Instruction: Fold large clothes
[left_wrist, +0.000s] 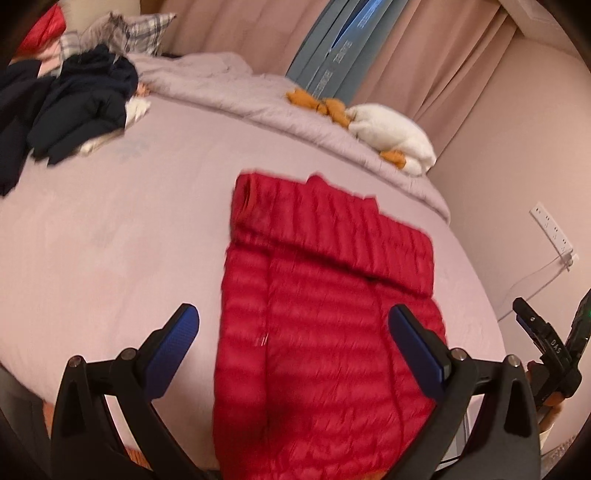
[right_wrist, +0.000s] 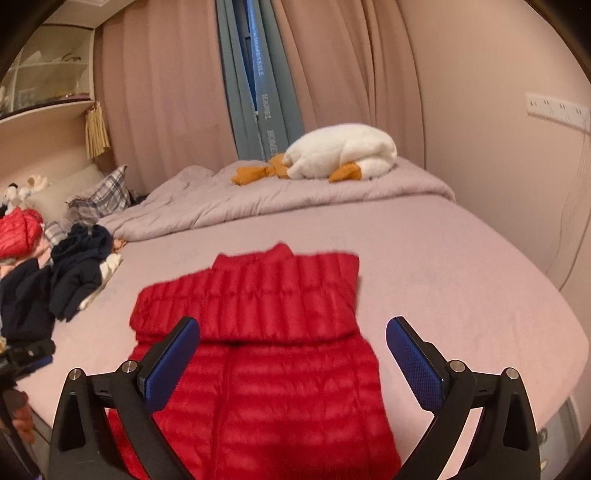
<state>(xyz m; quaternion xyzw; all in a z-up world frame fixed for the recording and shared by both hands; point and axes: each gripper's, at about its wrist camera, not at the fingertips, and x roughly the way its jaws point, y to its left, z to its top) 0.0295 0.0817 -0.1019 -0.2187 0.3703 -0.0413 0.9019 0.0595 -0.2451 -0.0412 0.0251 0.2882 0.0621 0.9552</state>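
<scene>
A red quilted down jacket (left_wrist: 325, 295) lies flat on the pale bed sheet (left_wrist: 110, 240), sleeves folded across its upper part in a band. It also shows in the right wrist view (right_wrist: 266, 350). My left gripper (left_wrist: 293, 325) is open and empty, held above the jacket's lower half. My right gripper (right_wrist: 293, 332) is open and empty, above the jacket's right side near the sleeve band. The right gripper's tip (left_wrist: 532, 325) shows at the right edge of the left wrist view.
A pile of dark navy clothes (left_wrist: 74, 110) lies at the bed's far left. A white and orange plush toy (right_wrist: 332, 155) rests on a bunched grey duvet (right_wrist: 277, 199). Another red garment (right_wrist: 18, 232) and a plaid pillow (right_wrist: 107, 195) lie left. Curtains and a wall stand behind and right.
</scene>
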